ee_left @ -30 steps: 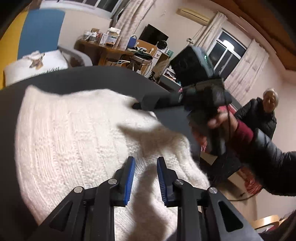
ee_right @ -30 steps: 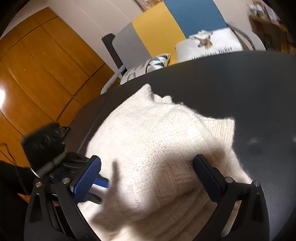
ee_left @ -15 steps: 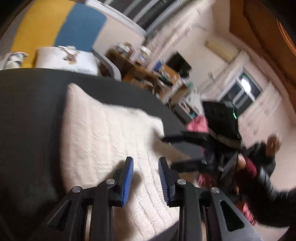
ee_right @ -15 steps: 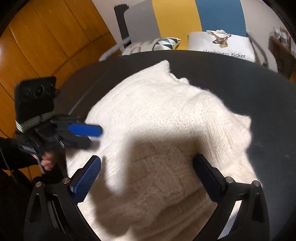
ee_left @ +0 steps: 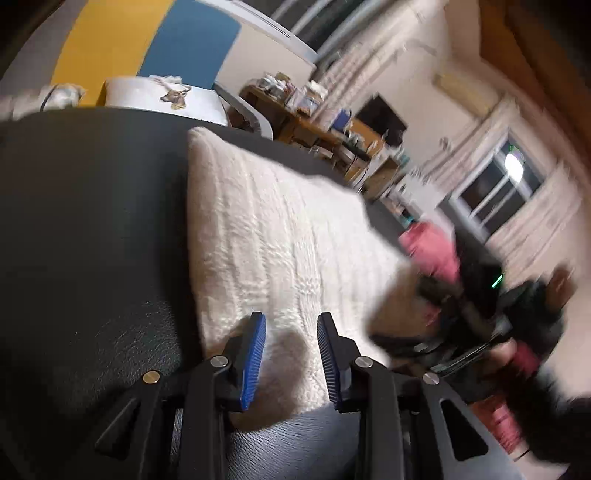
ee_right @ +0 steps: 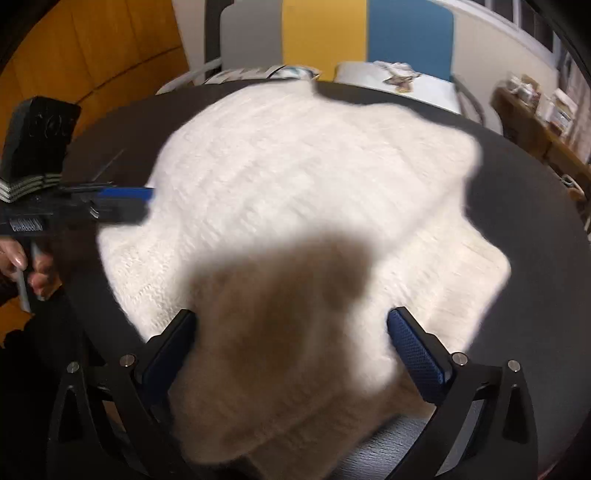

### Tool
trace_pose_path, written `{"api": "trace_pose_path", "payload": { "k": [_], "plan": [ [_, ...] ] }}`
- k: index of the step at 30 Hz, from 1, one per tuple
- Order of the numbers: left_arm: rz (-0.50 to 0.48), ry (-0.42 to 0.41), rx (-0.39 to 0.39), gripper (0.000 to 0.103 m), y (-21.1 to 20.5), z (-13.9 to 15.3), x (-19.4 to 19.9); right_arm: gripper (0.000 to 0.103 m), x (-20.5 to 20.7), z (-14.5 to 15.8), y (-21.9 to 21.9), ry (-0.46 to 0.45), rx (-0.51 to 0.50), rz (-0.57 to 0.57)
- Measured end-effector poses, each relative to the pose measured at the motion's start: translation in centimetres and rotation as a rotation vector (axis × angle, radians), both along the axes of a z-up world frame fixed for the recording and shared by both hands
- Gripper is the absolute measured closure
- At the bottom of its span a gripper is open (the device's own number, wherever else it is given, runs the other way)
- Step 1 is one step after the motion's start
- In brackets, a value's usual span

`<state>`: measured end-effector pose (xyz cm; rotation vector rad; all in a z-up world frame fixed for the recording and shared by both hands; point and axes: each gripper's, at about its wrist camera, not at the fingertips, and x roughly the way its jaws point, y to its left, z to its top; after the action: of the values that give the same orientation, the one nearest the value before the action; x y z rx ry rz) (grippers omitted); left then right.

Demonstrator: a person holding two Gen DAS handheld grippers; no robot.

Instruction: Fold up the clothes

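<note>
Folding in progress, judged from the lie of the garment. Nearest in the left wrist view, the left gripper [ee_left: 291, 354] hovers over the near edge of a white knitted sweater [ee_left: 273, 236]; its blue-padded fingers [ee_left: 254, 354] stand a little apart, with only air between them and no cloth pinched. In the right wrist view the right gripper [ee_right: 295, 354] has its fingers [ee_right: 417, 354] set wide apart above the near part of the sweater [ee_right: 295, 177], straddling a raised, shadowed hump of knit that lies between them without being pressed by either pad.

The sweater rests on a dark round bench [ee_left: 85, 221], roughly central and filling much of the top. Its left edge reads as straight and doubled, suggesting at least one fold already made; its right and near margins are lumpy and uneven, so the bundle is not yet a tidy rectangle. Remaining work appears to be a further fold and squaring of the edges. No other garment can be made out on the bench.

Beyond the far rim stand a white cushion [ee_right: 399, 79] and a grey, yellow and blue panel [ee_right: 325, 33]; both views are blurred by motion.
</note>
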<state>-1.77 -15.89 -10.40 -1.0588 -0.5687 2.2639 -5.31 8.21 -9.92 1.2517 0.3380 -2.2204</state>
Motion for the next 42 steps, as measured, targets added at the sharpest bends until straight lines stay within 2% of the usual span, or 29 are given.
{"api": "trace_pose_path", "payload": {
  "k": [5,8,10,12,14,15,17,18,20,21,23,25,26,27,30,31,33,36,41,42],
  "plan": [
    [0.067,0.051,0.038,0.073,-4.4,1.3,1.0,0.0,1.0,1.5,-0.4,0.059,0.07,-0.017],
    [-0.007,0.115,0.008,0.073,-4.0,2.1,2.0,0.0,2.6,4.6,-1.2,0.17,0.065,0.01],
    [-0.092,0.149,-0.038,0.073,-2.0,2.6,2.5,0.0,3.1,6.2,-2.4,0.21,0.034,0.037],
    [-0.172,0.137,-0.098,0.073,0.6,2.1,1.7,0.0,3.3,6.9,-4.4,0.23,0.024,0.085],
    [-0.228,0.057,-0.188,0.074,2.8,0.0,0.2,0.0,3.3,5.6,-6.2,0.188,0.057,0.125],
    [-0.236,0.039,-0.187,0.075,3.0,-0.6,-0.1,0.0,3.2,4.7,-7.1,0.158,0.079,0.143],
    [-0.22,0.022,-0.114,0.075,2.0,-1.2,-0.3,0.0,2.3,0.7,-7.1,0.042,0.169,0.126],
    [-0.206,-0.002,-0.071,0.076,1.5,-1.2,-0.5,0.001,2.2,-1.4,-6.5,0.013,0.186,0.106],
    [-0.191,-0.026,-0.001,0.076,0.4,-0.9,-0.8,0.001,2.9,-2.1,-5.4,0.084,0.1,0.088],
    [-0.178,-0.025,0.03,0.074,-0.4,-0.4,-0.9,0.001,2.9,-2.1,-5.2,0.092,0.09,0.079],
    [-0.138,0.019,0.068,0.073,-2.2,1.5,-1.7,0.0,3.0,-1.6,-5.4,0.114,0.104,0.077],
    [-0.117,0.086,0.103,0.072,-3.9,3.8,-2.7,0.0,3.9,0.1,-5.6,0.138,0.038,0.079],
    [-0.115,0.121,0.086,0.071,-4.0,5.1,-3.8,0.0,4.5,1.2,-5.7,0.151,-0.008,0.081],
    [-0.118,0.155,0.056,0.071,-3.8,6.3,-5.0,0.0,5.1,2.2,-5.9,0.138,-0.1,0.101],
    [-0.21,0.208,-0.071,0.071,-0.9,8.5,-9.3,0.0,7.1,3.2,-8.0,0.026,-0.388,0.218],
    [-0.238,0.202,-0.106,0.071,0.1,8.4,-10.4,0.0,7.5,2.9,-8.9,-0.001,-0.438,0.239],
    [-0.294,0.189,-0.176,0.071,2.2,8.2,-12.5,0.0,7.6,1.3,-11.1,-0.045,-0.44,0.233],
    [-0.366,0.168,-0.244,0.071,4.7,6.8,-14.0,0.0,6.2,-1.3,-12.8,-0.057,-0.38,0.13],
    [-0.428,0.168,-0.254,0.071,6.4,4.9,-12.7,0.0,3.9,-2.8,-12.2,-0.062,-0.463,-0.011],
    [-0.436,0.168,-0.251,0.07,6.5,4.6,-12.6,0.0,3.7,-2.8,-12.1,-0.04,-0.469,-0.031]
  ]
}}
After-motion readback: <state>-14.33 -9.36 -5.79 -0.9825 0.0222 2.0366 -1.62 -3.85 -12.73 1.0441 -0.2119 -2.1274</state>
